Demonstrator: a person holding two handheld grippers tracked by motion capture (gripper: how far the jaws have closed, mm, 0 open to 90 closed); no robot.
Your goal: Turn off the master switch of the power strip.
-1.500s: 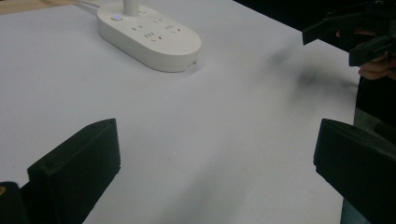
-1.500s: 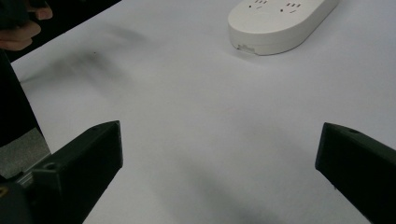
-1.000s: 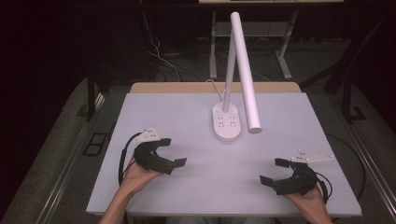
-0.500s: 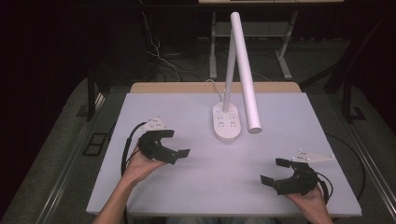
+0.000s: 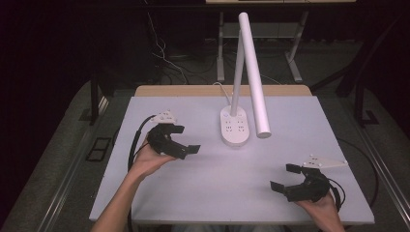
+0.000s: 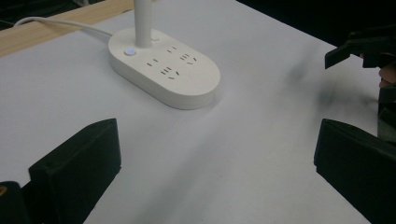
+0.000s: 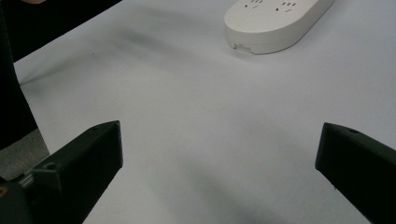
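Note:
A white desk lamp stands at the back middle of the table; its oval base (image 5: 235, 126) carries sockets and a lit button, and its long tube head (image 5: 255, 77) slants down to the right. My left gripper (image 5: 187, 139) is open, held above the table just left of the lamp base (image 6: 163, 67), jaws empty. My right gripper (image 5: 285, 177) is open near the table's front right corner, nothing between its jaws. The base's near end (image 7: 275, 21) lies ahead of it. In the left gripper view the right gripper (image 6: 369, 46) appears at the far right.
The pale grey table (image 5: 227, 188) has a wooden strip along its back edge (image 5: 193, 90). The lamp's white cord (image 6: 60, 24) runs off to the back. Dark floor, cables and a metal frame (image 5: 261, 34) lie behind the table.
My left gripper has moved forward and to the right, closer to the lamp base. The right gripper has stayed in place.

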